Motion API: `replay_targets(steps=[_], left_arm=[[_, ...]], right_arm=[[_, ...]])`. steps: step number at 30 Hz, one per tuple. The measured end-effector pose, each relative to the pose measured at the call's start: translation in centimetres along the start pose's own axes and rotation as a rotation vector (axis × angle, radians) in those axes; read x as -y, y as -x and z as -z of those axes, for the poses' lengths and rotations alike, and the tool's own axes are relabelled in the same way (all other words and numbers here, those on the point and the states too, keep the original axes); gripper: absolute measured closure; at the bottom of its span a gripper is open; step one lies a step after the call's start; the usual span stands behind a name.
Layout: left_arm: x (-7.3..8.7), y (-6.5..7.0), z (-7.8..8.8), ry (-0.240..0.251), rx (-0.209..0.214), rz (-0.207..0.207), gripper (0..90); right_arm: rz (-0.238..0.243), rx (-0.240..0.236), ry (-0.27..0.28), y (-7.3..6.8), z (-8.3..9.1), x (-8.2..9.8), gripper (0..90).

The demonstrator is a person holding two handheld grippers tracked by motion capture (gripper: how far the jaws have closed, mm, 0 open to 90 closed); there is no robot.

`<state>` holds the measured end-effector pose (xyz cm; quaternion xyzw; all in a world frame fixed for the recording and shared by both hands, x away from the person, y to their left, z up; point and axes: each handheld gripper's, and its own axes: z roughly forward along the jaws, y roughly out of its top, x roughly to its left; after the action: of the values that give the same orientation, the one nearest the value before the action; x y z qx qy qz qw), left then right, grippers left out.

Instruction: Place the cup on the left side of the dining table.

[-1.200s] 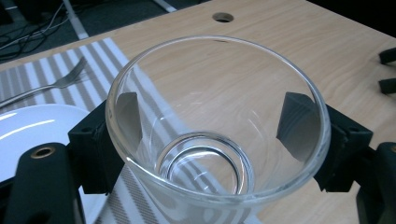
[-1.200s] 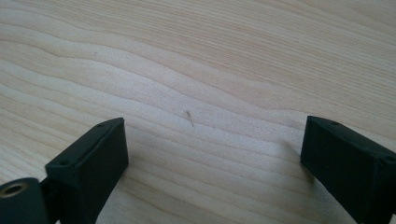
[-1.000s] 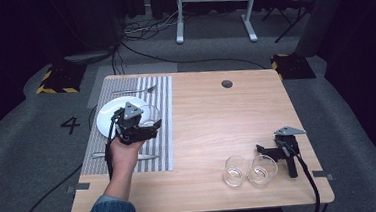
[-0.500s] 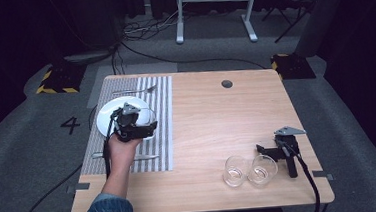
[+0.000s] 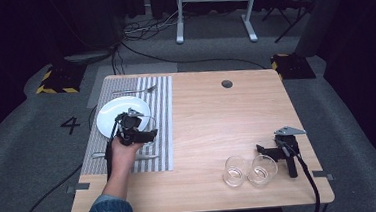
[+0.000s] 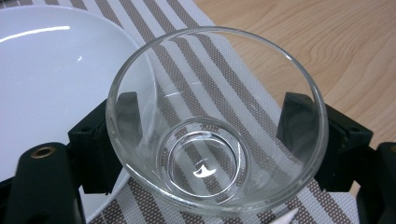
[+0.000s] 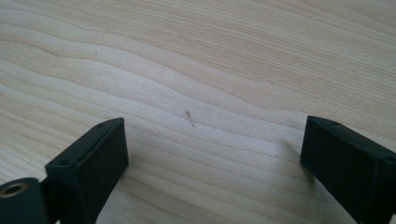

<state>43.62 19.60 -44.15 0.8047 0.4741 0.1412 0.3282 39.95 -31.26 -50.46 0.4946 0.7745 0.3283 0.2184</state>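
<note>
A clear drinking glass [image 6: 205, 163] sits between the jaws of my left gripper [image 6: 211, 112], which is shut on its sides. A person's hand holds that gripper [image 5: 143, 130] over the striped placemat [image 5: 162, 113], at the near right edge of the white plate [image 5: 114, 115]. The glass is tilted, its mouth toward the camera, with the plate [image 6: 51, 79] to its left. My right gripper [image 5: 267, 149] lies on the bare table near the front right with no hand on it. In the right gripper view its jaws [image 7: 210, 140] stand wide open over wood.
Two more empty glasses [image 5: 234, 171] [image 5: 262, 169] stand side by side next to the right gripper. A fork [image 5: 135, 91] lies at the placemat's far end and cutlery [image 5: 147, 157] at its near end. The wooden table [image 5: 217, 119] has a cable hole [image 5: 227, 83].
The left gripper with the glass has shifted slightly toward the near side and right, off the plate's middle, and has turned in the hand. The right gripper has stayed put.
</note>
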Motion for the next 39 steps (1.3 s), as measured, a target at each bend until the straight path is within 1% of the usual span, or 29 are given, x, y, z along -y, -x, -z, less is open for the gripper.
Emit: replay_targets(steps=[3,8,10,12,13,17,21,25,30,33,34,36,38,39], left_arm=[[0.3,0.0,-0.3,-0.026,-0.001,-0.006,19.3],[0.5,0.0,-0.2,-0.028,0.0,-0.009,19.3],[0.6,0.2,-0.2,-0.027,-0.008,-0.014,19.1],[0.6,0.3,-0.2,-0.035,-0.014,-0.014,19.1],[0.6,0.3,-0.1,-0.041,-0.015,-0.02,19.0],[0.7,0.3,-0.1,-0.052,-0.015,-0.014,19.0],[0.9,0.5,0.1,-0.069,-0.026,-0.031,18.8],[1.0,0.5,0.2,-0.067,-0.028,-0.036,18.8],[1.0,0.5,0.4,-0.055,-0.021,-0.019,18.4],[1.2,0.5,1.1,-0.023,-0.017,-0.008,17.8],[1.4,0.5,1.8,0.007,-0.019,-0.008,17.1],[1.4,0.6,2.1,0.013,-0.018,-0.009,16.4],[1.6,0.7,2.8,0.033,-0.029,-0.016,15.8],[1.7,0.9,3.2,0.048,-0.027,-0.015,15.8]], right_arm=[[0.0,0.0,0.0,0.0,0.0,0.0,7.7],[0.0,0.0,0.0,0.0,0.0,0.0,7.7],[0.0,0.0,0.0,0.0,0.0,0.0,7.7],[0.0,0.0,0.0,0.0,0.0,0.0,7.7],[0.0,0.0,0.0,0.0,0.0,0.0,7.7],[0.0,0.0,0.0,0.0,0.0,0.0,7.7],[0.0,0.0,0.0,0.0,0.0,0.0,7.7],[0.0,0.0,0.0,0.0,0.0,0.0,7.7],[0.0,0.0,0.0,0.0,0.0,0.0,7.7],[0.0,0.0,0.0,0.0,0.0,0.0,7.7],[0.0,0.0,0.0,0.0,0.0,0.0,7.7],[0.0,0.0,0.0,0.0,0.0,0.0,7.7],[0.0,0.0,0.0,0.0,0.0,0.0,7.7],[0.0,0.0,0.0,0.0,0.0,0.0,7.7]])
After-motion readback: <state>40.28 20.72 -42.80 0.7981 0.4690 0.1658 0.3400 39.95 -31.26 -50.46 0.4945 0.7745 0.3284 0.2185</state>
